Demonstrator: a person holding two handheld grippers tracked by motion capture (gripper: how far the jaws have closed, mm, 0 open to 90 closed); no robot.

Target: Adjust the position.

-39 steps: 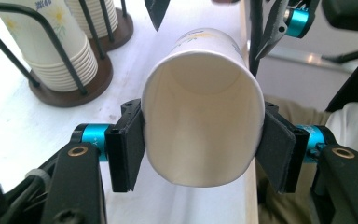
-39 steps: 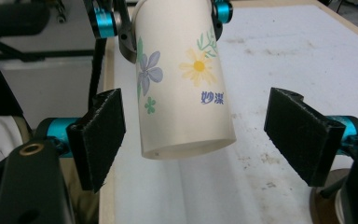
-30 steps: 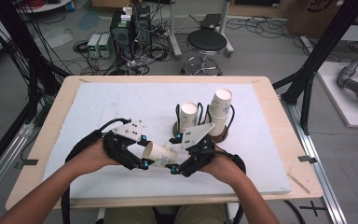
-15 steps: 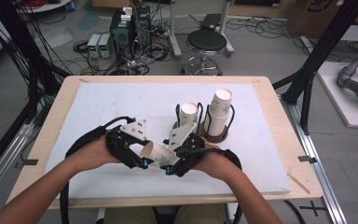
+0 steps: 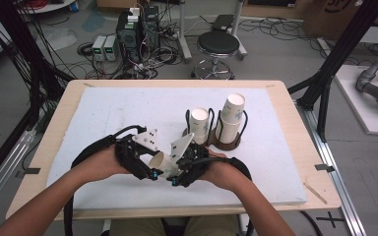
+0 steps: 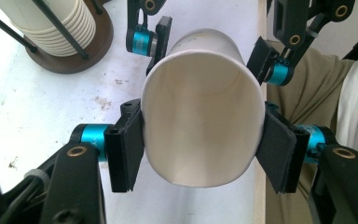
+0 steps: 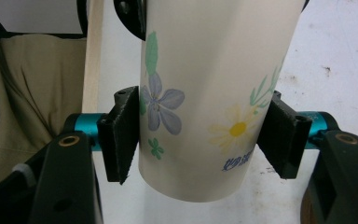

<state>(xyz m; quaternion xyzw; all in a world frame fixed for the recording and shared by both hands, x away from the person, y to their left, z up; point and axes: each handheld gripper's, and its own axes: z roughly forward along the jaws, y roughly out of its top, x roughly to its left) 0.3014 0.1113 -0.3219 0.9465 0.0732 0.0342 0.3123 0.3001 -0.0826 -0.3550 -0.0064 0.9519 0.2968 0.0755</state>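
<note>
A paper cup (image 5: 161, 163) with a flower print lies on its side in the air, low over the white board near the front edge. My left gripper (image 5: 152, 173) is shut on it near the open rim; in the left gripper view its pads (image 6: 126, 144) squeeze the rim of the cup (image 6: 203, 126) into an oval. My right gripper (image 5: 174, 179) has just been closing its jaws, with the cup between them. In the right gripper view its pads (image 7: 121, 135) press both sides of the printed cup (image 7: 209, 93).
Behind the hands stands a brown wooden holder (image 5: 226, 142) with black wire posts and two stacks of cups (image 5: 199, 125) (image 5: 231, 118). The white board (image 5: 103, 113) covers most of the wooden table (image 5: 59, 123). The table's front edge and the person's lap lie just below the grippers.
The right gripper has moved left up to the cup, and its jaws went from wide apart to pressing on the cup. The left hand has kept still with its grip.
</note>
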